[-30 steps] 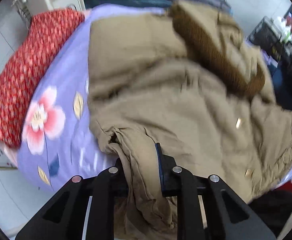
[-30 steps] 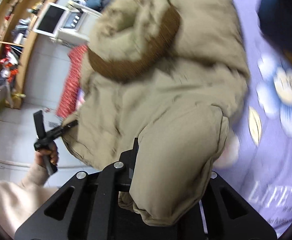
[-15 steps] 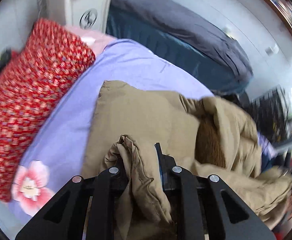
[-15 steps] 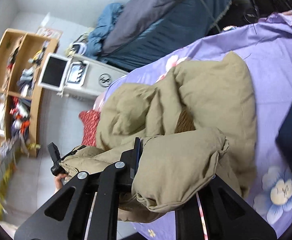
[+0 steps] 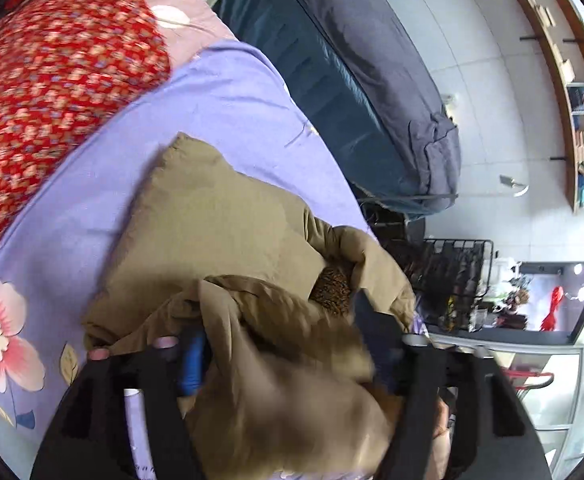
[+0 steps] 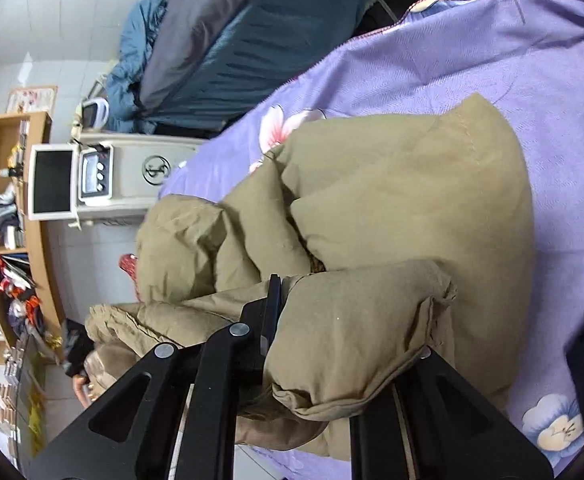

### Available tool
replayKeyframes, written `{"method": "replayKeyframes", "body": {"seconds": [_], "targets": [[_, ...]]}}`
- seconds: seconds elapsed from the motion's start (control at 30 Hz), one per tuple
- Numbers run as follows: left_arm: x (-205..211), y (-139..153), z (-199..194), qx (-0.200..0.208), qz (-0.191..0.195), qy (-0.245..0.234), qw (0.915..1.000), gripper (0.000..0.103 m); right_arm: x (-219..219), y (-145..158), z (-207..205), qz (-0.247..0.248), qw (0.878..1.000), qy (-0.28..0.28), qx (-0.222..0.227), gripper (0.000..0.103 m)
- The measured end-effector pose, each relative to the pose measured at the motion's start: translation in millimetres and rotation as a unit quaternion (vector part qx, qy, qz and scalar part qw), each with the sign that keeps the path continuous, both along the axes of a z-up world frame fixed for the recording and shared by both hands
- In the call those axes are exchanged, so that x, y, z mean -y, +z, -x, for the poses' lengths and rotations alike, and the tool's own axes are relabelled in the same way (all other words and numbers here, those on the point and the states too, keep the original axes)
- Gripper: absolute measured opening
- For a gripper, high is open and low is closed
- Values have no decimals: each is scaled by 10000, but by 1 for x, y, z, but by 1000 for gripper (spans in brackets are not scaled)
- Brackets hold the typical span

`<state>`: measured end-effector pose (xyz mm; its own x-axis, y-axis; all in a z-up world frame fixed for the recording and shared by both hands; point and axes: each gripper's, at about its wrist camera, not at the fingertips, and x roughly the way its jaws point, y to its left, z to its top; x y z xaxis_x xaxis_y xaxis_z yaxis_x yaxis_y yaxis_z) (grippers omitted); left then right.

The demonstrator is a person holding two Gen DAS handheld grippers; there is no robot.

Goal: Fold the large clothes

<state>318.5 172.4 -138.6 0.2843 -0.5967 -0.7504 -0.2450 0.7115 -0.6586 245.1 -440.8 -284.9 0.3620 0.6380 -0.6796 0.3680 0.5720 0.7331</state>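
A khaki padded coat (image 5: 220, 216) lies partly folded on a bed covered by a purple flowered sheet (image 5: 220, 104). In the left wrist view it fills the lower centre of the frame, with one flat corner reaching up toward the middle and a patch of brown knit lining (image 5: 331, 290) showing among the bunched folds to the right of centre. The left tongs (image 5: 288, 360) sit at the bottom of that frame, blurred; a thick wad of the coat is gathered between the two arms, which stand fairly far apart around it, so they hold the coat.

In the right wrist view the coat (image 6: 411, 200) spreads across the centre and right of the frame on the sheet (image 6: 491, 52). The right tongs (image 6: 343, 320) at the bottom grip a puffy rolled fold of it, the fabric bulging over and hiding the right arm's tip.

A red patterned pillow (image 5: 44, 72) lies in the upper left of the left wrist view. A dark blue and grey quilt (image 6: 244, 28) is heaped at the top of the right wrist view, and a wooden shelf (image 6: 0, 208) full of small items stands at the left edge.
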Motion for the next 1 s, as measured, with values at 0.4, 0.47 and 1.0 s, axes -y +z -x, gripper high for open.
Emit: {"method": "replayKeyframes", "body": {"seconds": [0.4,0.47,1.0], "targets": [[27,58,100,1859,-2589,102,9478,88,9,-30,-26,-514,9958,-291,-704,12],[73,47,129,2203,-3033,-403,9262,89,10,-34,-26,-622,9934,-436,-862,12],[230,-35,147,2919,-4297,-1562,8401,89,15,-13,-7,-1255,9845,-887,-843,39]]}}
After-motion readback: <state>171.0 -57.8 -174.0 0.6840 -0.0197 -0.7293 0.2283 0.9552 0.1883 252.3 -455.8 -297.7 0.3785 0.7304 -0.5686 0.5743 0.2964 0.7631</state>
